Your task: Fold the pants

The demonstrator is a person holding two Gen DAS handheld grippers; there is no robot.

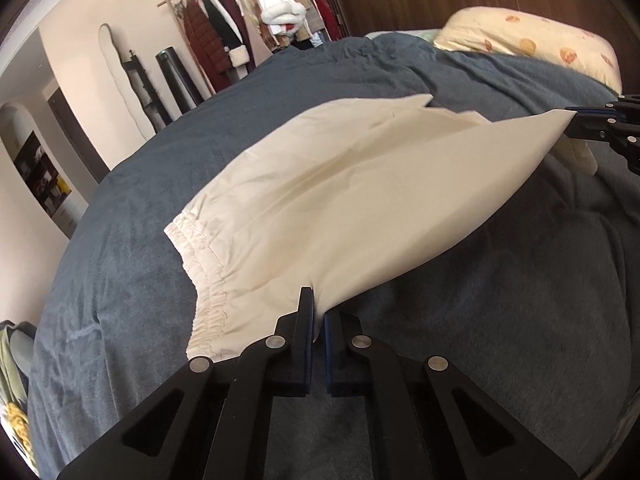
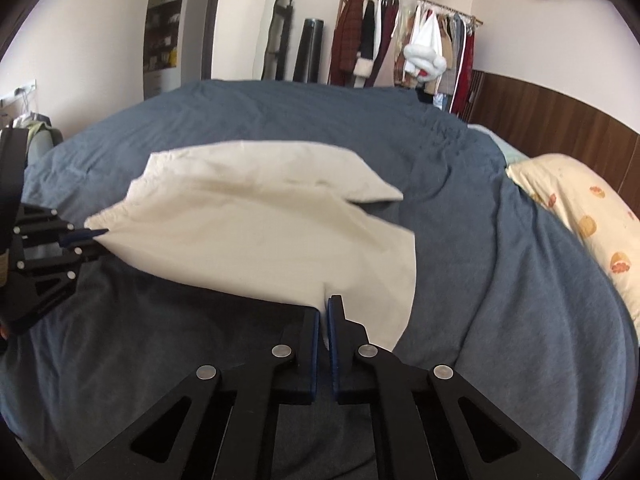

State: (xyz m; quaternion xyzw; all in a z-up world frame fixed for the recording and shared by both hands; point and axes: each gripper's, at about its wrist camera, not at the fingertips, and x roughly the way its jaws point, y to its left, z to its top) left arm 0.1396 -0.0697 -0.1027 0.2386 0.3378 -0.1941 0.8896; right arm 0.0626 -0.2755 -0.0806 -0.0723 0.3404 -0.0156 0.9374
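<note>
Right now my left gripper [image 1: 318,312] and right gripper [image 2: 323,312] each pinch an edge of the cream pants [image 1: 340,184] above the bed [image 1: 500,320]; thin bites may slip if I pull.

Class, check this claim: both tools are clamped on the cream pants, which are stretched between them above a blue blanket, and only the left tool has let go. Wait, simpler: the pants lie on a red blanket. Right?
Not quite. The blanket is blue-grey, not red, as the right wrist view shows. The rest holds: the left tool and the right tool are both clamped on the cream pants.
</note>
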